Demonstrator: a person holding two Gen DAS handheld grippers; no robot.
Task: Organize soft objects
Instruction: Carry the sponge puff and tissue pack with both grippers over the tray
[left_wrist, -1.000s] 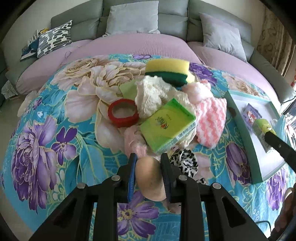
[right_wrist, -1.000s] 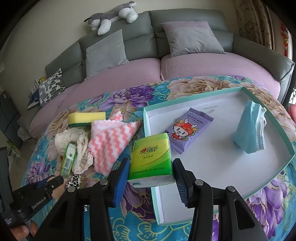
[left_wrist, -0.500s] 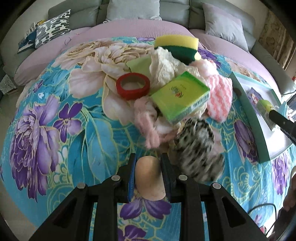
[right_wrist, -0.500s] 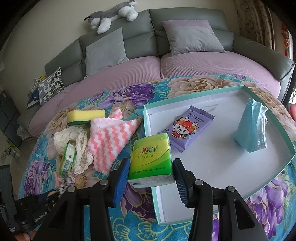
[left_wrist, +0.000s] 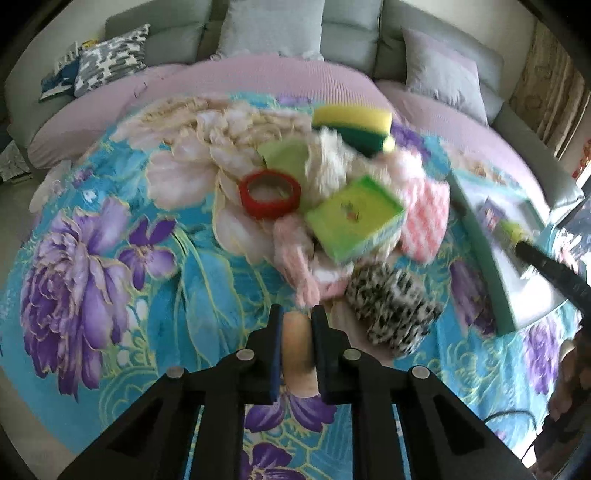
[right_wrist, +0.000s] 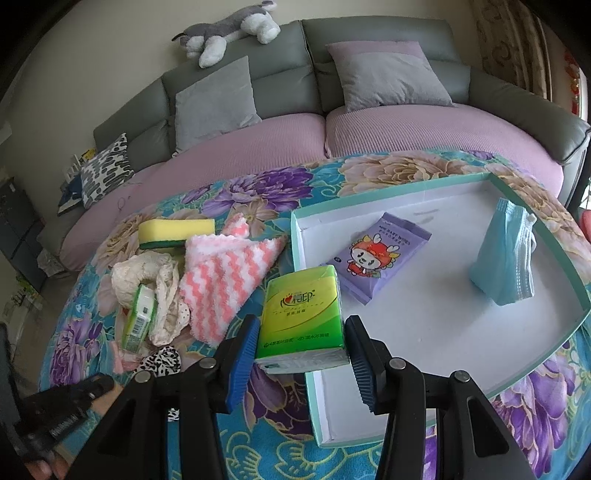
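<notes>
Left gripper (left_wrist: 298, 345) fingers just closing on beige pad (left_wrist: 295, 349) — right gripper (right_wrist: 301, 350) gripping tissue pack (right_wrist: 302, 317); lowering it squarely into tray (right_wrist: 532, 325) ahead.

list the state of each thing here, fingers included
left gripper: fingers have just closed further on the beige puff
right gripper: holds the green tissue pack over the tray edge
baby wipes: flat in tray
face masks: in tray
leopard scrunchie: blurred, beside the pile
</notes>
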